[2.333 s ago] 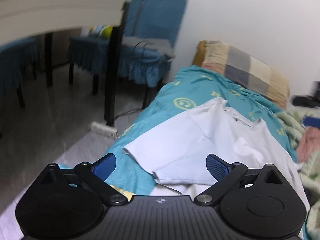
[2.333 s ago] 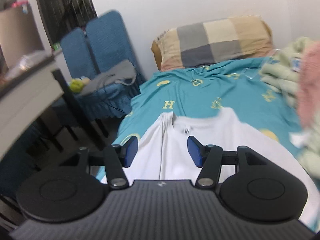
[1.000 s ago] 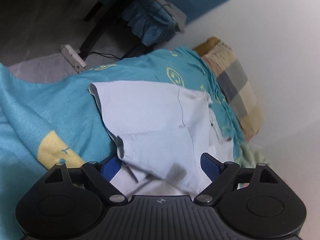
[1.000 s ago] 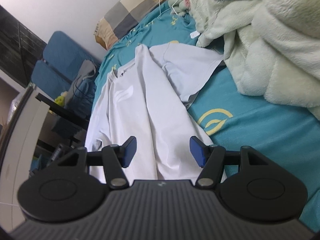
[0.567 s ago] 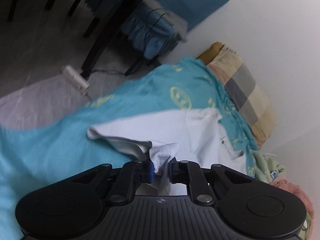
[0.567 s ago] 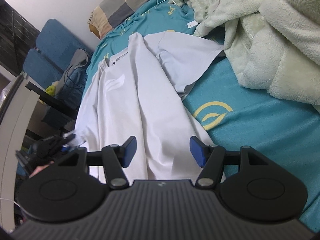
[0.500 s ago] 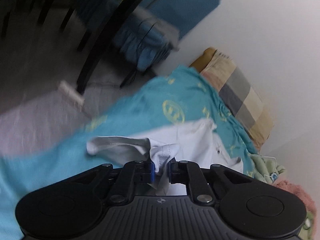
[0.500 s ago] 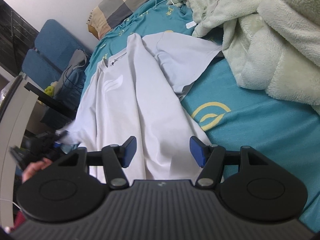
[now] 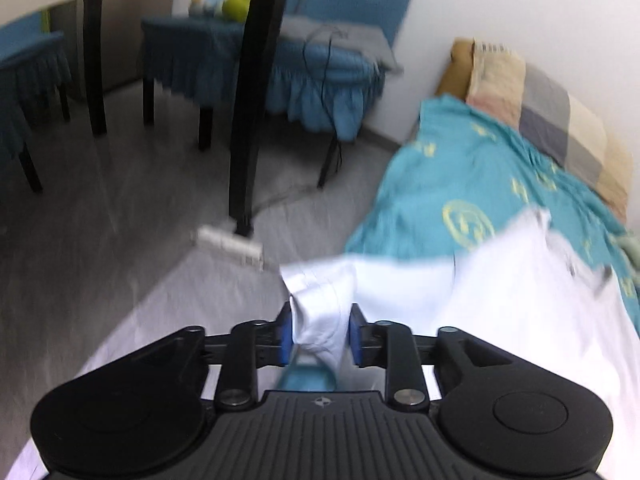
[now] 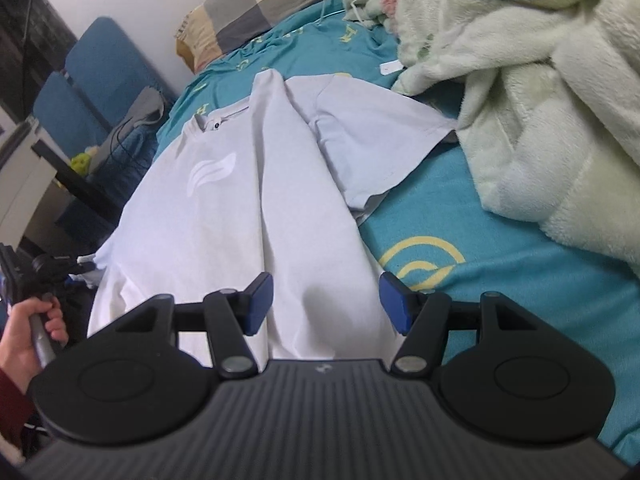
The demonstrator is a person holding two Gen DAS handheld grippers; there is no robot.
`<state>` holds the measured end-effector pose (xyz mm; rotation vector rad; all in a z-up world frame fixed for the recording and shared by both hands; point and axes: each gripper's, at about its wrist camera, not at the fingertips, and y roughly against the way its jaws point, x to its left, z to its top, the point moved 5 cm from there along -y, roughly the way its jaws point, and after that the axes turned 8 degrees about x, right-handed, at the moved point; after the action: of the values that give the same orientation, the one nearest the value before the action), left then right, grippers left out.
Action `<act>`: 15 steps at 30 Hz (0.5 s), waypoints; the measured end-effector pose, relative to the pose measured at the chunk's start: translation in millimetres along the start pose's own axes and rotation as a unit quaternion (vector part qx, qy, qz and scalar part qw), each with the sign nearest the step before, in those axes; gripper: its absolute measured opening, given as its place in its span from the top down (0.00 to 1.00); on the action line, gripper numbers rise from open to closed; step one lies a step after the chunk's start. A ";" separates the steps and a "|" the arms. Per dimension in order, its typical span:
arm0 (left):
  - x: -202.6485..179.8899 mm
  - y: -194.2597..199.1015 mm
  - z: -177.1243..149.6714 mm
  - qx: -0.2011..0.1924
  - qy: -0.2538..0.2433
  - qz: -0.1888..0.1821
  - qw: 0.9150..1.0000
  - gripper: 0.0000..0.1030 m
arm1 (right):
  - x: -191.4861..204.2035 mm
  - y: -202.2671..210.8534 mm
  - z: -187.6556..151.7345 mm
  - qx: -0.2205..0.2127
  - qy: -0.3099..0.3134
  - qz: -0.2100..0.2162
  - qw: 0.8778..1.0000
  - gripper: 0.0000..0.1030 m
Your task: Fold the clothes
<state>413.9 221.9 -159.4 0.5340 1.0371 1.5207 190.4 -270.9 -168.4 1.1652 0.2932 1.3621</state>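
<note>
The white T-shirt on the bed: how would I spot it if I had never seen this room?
Find the bed with the teal sheet printed with yellow emblems. The white T-shirt lies spread across it, collar toward the checked pillow, beside a fluffy pale green blanket. It is the only smooth white fabric, bears a faint leaf-like chest logo, and one sleeve is pinched in the left gripper.

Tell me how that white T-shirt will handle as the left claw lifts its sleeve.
Likely floppy: the white T-shirt bunches between the left claw pads and sags. Probably light, since one pinched sleeve drags the body along. It may slide easily on the teal bedsheet; the open right claw isn't pinning it.
</note>
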 end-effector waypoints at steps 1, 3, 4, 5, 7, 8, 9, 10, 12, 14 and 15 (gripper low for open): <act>3.6 9.6 -9.7 0.008 -0.014 -0.007 1.000 0.67 | 0.7 -0.1 0.0 0.001 0.002 0.001 1.000 0.40; 6.8 34.6 -31.4 0.024 -0.048 -0.016 0.998 0.56 | 2.4 1.8 0.0 0.000 0.005 0.006 1.000 0.40; 5.9 50.2 -43.6 0.032 -0.068 -0.018 0.997 0.49 | 3.5 3.5 -0.4 -0.002 0.007 0.006 1.000 0.40; 4.1 66.2 -57.9 0.046 -0.087 -0.018 0.995 0.48 | 4.5 6.0 -1.0 -0.004 0.009 0.005 1.000 0.40; -3.9 96.6 -88.4 0.085 -0.125 -0.025 0.988 0.47 | 5.6 12.1 -2.2 -0.009 0.012 0.004 1.000 0.40; -9.1 110.9 -106.6 0.107 -0.139 -0.030 0.984 0.46 | 5.3 15.6 -2.9 -0.012 0.013 0.003 1.000 0.40; -14.6 123.0 -124.0 0.129 -0.154 -0.035 0.979 0.43 | 4.8 19.4 -3.9 -0.014 0.012 0.003 1.000 0.40; -20.1 134.9 -141.2 0.150 -0.169 -0.040 0.973 0.41 | 4.3 23.2 -4.9 -0.016 0.012 0.004 1.000 0.40; -31.0 151.6 -176.0 0.193 -0.201 -0.043 0.959 0.39 | 2.7 30.8 -7.2 -0.021 0.011 0.002 1.000 0.40; -41.8 159.9 -210.8 0.235 -0.236 -0.038 0.942 0.38 | 1.1 37.2 -9.9 -0.025 0.009 0.000 1.000 0.40; -43.8 158.4 -219.1 0.243 -0.244 -0.028 0.939 0.38 | 0.4 39.7 -11.2 -0.026 0.008 -0.001 1.000 0.40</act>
<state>161.5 120.3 -127.9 1.1535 1.0133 0.9937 158.3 -273.7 -142.6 1.1099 0.2689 1.3702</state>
